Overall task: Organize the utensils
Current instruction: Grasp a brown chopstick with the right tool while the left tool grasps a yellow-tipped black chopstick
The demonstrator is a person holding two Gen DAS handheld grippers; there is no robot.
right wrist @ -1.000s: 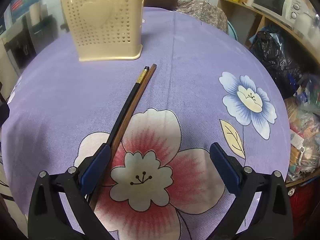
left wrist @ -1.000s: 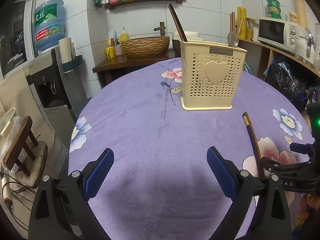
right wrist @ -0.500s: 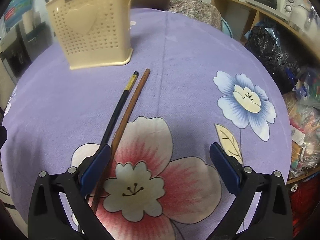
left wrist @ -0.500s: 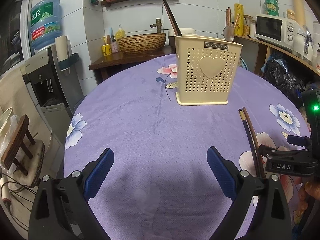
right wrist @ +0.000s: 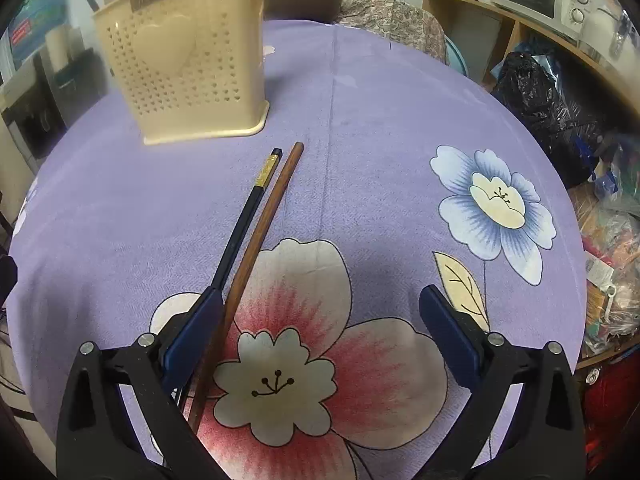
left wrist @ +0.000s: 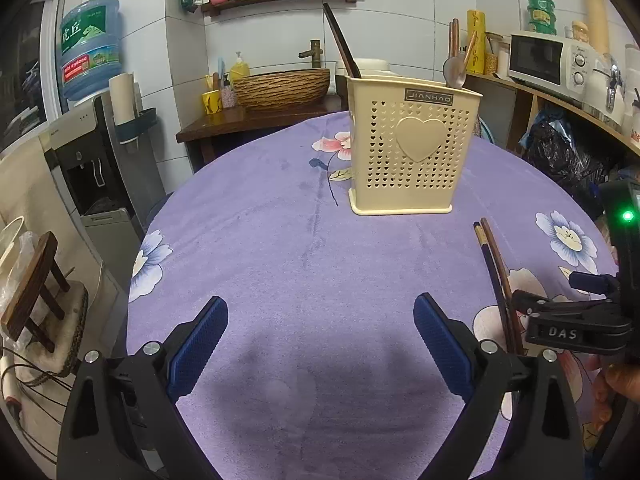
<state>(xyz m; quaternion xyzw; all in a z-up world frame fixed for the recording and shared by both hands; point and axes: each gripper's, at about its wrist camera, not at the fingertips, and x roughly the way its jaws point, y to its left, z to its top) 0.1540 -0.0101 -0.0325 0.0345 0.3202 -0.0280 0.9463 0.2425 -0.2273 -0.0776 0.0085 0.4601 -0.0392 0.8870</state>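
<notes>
A cream perforated utensil holder (left wrist: 414, 152) (right wrist: 188, 68) with a heart on its face stands on the purple flowered tablecloth (left wrist: 300, 240). A dark stick (left wrist: 340, 46) and a spoon (left wrist: 454, 70) poke out of its top. Two chopsticks lie side by side in front of it, one black with a gold band (right wrist: 248, 216) (left wrist: 490, 264), one brown wood (right wrist: 260, 232) (left wrist: 502, 276). My right gripper (right wrist: 320, 320) is open above the cloth, its left finger (right wrist: 196, 328) over the chopsticks' near part. My left gripper (left wrist: 320, 344) is open over bare cloth, empty.
The round table drops off at left toward a water dispenser (left wrist: 100, 152) and a wooden stool (left wrist: 32, 280). A dark bag (right wrist: 548, 108) and a shelf with a microwave (left wrist: 548, 60) stand to the right. A woven basin (left wrist: 282, 88) sits on a counter behind.
Both grippers have pulled back and risen a little, so the holder and chopsticks look farther off. The right gripper has shifted so the chopsticks sit nearer its left finger. Both stay open.
</notes>
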